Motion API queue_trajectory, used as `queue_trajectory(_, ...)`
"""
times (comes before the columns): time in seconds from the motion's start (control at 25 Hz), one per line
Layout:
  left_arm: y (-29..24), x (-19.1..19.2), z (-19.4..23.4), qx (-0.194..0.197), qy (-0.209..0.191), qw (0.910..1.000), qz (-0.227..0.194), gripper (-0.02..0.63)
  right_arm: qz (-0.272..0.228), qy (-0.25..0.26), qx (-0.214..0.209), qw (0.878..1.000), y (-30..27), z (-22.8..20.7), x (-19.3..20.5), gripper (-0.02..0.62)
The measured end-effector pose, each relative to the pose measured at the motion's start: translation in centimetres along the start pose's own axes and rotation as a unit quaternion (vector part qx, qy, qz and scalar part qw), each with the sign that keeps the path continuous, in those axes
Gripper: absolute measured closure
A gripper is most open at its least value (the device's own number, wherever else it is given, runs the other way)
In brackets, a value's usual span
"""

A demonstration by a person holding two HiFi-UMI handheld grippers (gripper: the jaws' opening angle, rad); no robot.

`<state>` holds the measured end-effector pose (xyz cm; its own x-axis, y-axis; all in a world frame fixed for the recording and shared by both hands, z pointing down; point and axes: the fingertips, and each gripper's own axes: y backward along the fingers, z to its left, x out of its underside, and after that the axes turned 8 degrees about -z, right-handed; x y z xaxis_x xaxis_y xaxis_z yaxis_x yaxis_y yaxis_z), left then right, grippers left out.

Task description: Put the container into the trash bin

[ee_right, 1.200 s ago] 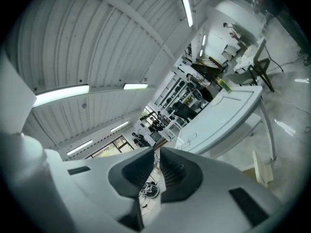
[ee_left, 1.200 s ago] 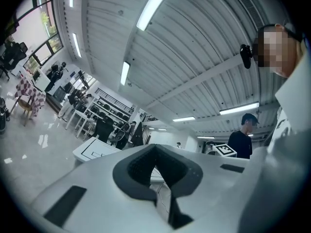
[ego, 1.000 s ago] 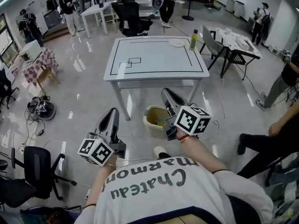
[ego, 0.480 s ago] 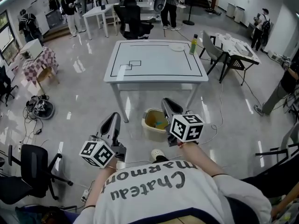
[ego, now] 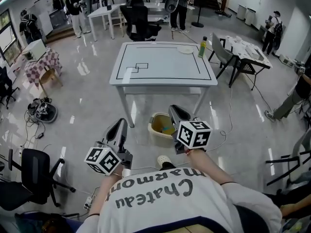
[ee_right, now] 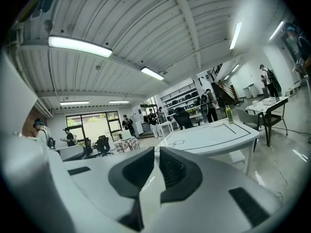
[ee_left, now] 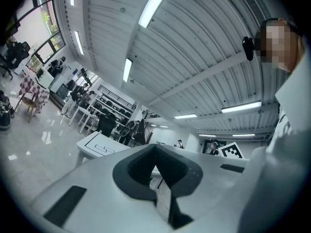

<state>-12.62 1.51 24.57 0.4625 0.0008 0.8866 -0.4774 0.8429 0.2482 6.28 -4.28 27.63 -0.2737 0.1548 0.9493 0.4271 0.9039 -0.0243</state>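
Head view, table: a big white table with black lines (ego: 163,64) stands on the shiny grey floor.
Head view, bin: a round cream plastic trash bin (ego: 154,126) sits on the floor just in front of the table.
Head view, container: the container (ego: 167,127) looks like a small blue and yellow thing lying inside the bin. It is too small to tell more.
Head view, left gripper: the left gripper (ego: 121,124) is held up in front of the table, near the bin and to its left.
Head view, right gripper: the right gripper (ego: 176,109) is just beside the bin, close to the table's front edge.
Head view, bottle: a tall green bottle (ego: 202,46) stands on the table's far right corner.
Left gripper view, jaws: the tips touch, so the jaws are closed with nothing in them. The table shows far behind them.
Right gripper view, jaws: the two dark pads (ee_right: 176,171) are almost pressed together, with only a thin slit and nothing between them. The table and the bottle are beyond the tips.
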Motion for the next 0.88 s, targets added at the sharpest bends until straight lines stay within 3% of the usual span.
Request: queue_trajectory(0.88,0.6,0.3,-0.6,0.005,0.001,1.0,0.002,0.583,0.007,-0.001,0.015,1.0,1.2,-0.5,0.6,0.545)
